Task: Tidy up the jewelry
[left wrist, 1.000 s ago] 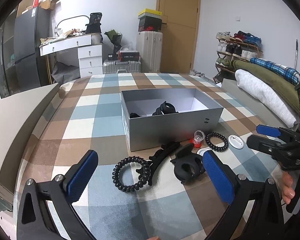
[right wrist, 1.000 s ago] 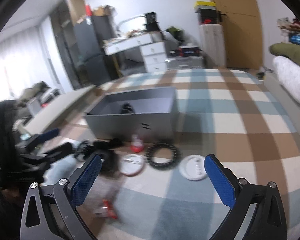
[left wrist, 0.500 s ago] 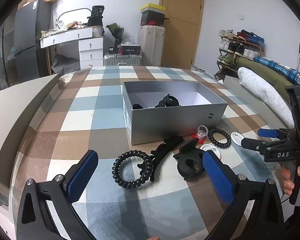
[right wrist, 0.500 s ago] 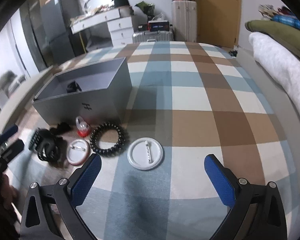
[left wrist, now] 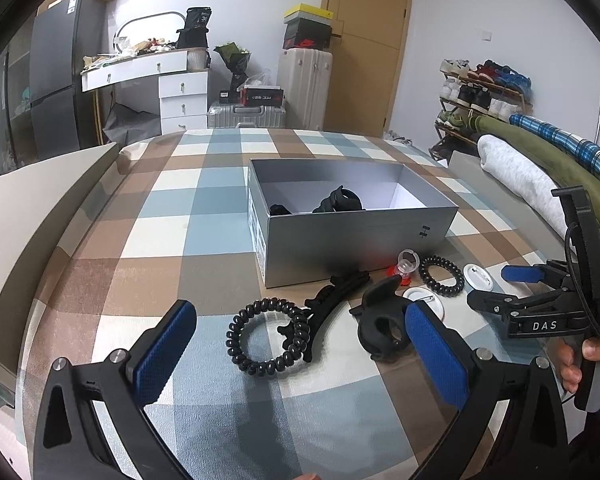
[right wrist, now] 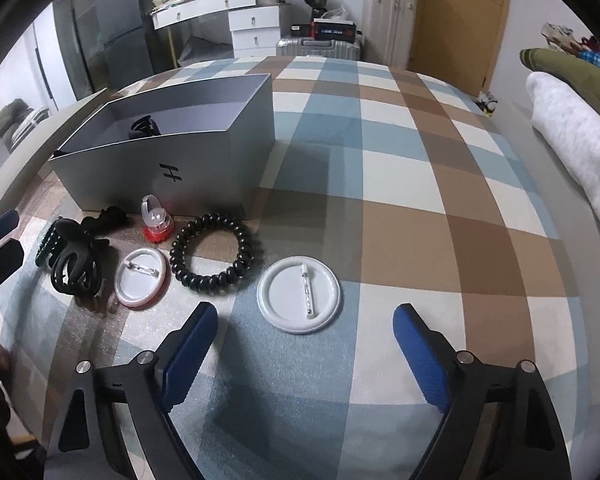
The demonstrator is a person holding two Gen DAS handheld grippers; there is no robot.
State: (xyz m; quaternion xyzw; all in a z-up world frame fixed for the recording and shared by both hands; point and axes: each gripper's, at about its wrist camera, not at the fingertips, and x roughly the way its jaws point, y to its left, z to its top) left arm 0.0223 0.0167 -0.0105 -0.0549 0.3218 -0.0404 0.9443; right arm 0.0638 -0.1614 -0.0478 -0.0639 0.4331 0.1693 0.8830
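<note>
The grey box (left wrist: 356,236) is sitting open on the checked bedspread (left wrist: 160,224), and the loose pieces are lying in a row along its near wall. Just in front of that wall, a small red-based clear piece (right wrist: 156,222) is standing upright, with a black coil hair tie (right wrist: 214,256) lying just beside it. A white round pin badge (right wrist: 300,294) is lying face down in front of the box's near right corner, its pin showing, and a red-rimmed badge (right wrist: 142,278) is lying on the other side of the coil tie. Further along the wall, a black claw clip (left wrist: 382,330), a long black clip (left wrist: 332,300) and a larger coil tie (left wrist: 268,336) are crowding together, the long clip overlapping the larger tie.

The right gripper (right wrist: 306,348) is closing, with nothing between its blue pads; the white badge is lying just beyond the fingertips, untouched. The left gripper (left wrist: 300,354) is standing wide open and empty, hovering above the larger coil tie and the claw clip.

Only the left wrist view is looking down into the box, where a black clip (left wrist: 340,202) and another dark piece (left wrist: 280,209) are lying on the white floor; it is also showing the right gripper from the side, held by a hand (left wrist: 588,364). The right wrist view is showing the pin across the white badge, and the left gripper's tips (right wrist: 0,240) at its edge. Beyond the box, a white dresser (left wrist: 172,88), suitcases (left wrist: 304,88) and a door (left wrist: 364,48) are standing against the wall.
</note>
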